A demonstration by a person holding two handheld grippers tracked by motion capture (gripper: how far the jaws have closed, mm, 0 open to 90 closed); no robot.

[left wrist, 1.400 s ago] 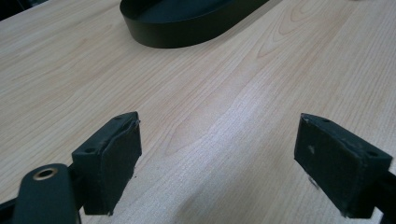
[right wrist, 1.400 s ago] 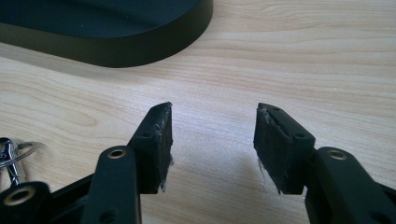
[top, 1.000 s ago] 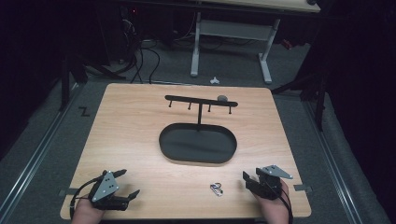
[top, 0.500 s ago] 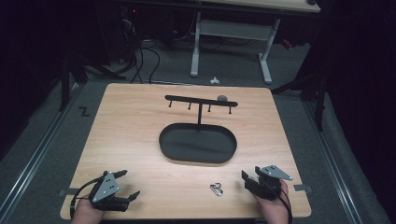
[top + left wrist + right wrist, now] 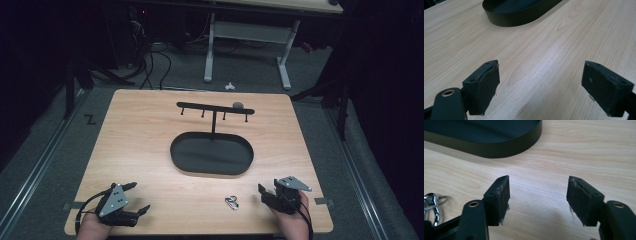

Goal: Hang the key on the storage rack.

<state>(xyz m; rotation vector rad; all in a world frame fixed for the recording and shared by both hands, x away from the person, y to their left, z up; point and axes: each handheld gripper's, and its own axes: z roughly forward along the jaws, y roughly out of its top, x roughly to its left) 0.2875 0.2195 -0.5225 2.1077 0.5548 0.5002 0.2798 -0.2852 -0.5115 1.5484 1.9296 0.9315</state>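
Since the earlier frame only the right gripper [image 5: 268, 194] has changed: its jaws have just been opening and now stand wide with bare wood between them, while both hands keep their places. Its pads [image 5: 502, 198] are flat black blocks with frayed, fuzzy edges. Just to its left lies the clip [image 5: 231, 202], a small shiny metal piece with a ring, flat on the desk [image 5: 150, 130] and touching neither gripper. The left gripper [image 5: 135, 199] also has its jaws wide and empty, with worn matte pads [image 5: 487, 86]. The desk is pale wood with a wavy grain. Farther off sits a black oval tray [image 5: 212, 154] with a low smooth wall, and behind it a thin black rack [image 5: 215, 107] with small pegs.
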